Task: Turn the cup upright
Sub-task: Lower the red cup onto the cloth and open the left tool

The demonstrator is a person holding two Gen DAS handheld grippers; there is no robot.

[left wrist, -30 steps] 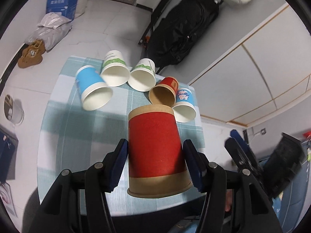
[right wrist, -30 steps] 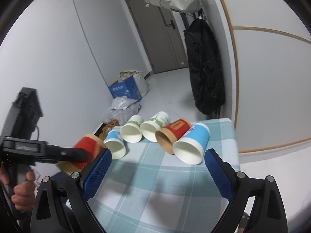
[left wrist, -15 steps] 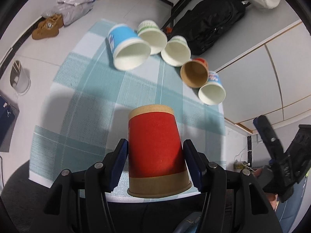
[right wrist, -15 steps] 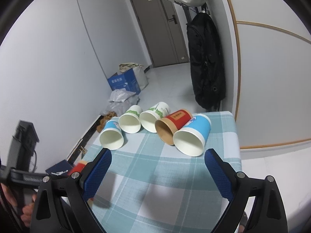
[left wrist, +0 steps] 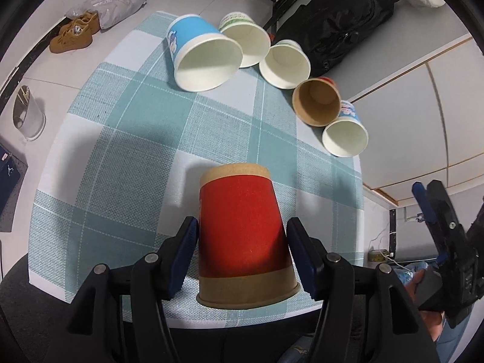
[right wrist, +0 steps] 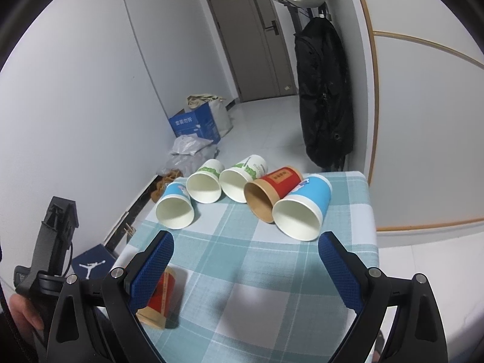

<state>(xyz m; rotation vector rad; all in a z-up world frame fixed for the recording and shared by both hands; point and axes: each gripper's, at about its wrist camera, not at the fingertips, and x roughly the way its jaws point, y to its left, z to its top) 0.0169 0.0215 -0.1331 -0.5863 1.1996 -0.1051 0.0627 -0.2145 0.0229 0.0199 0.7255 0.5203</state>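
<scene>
A red and brown paper cup [left wrist: 243, 236] stands between my left gripper's [left wrist: 243, 242] blue pads, its closed base pointing away from the camera toward the checked tablecloth [left wrist: 121, 157]. The pads sit close on both sides of it. In the right wrist view the same cup [right wrist: 161, 295] is tilted low over the table's near left corner, partly hidden by the left finger. My right gripper [right wrist: 245, 267] is open wide and empty above the table's near side.
Several paper cups lie on their sides in a row at the far edge: a blue one [left wrist: 202, 57], two white-green ones [left wrist: 246, 42], a red-brown one [left wrist: 316, 101], another blue one [left wrist: 346, 136]. A black bag [right wrist: 325, 90] hangs by the wall.
My left gripper has carried the red cup down and over the table's near edge. The right gripper has stayed open and moved little.
</scene>
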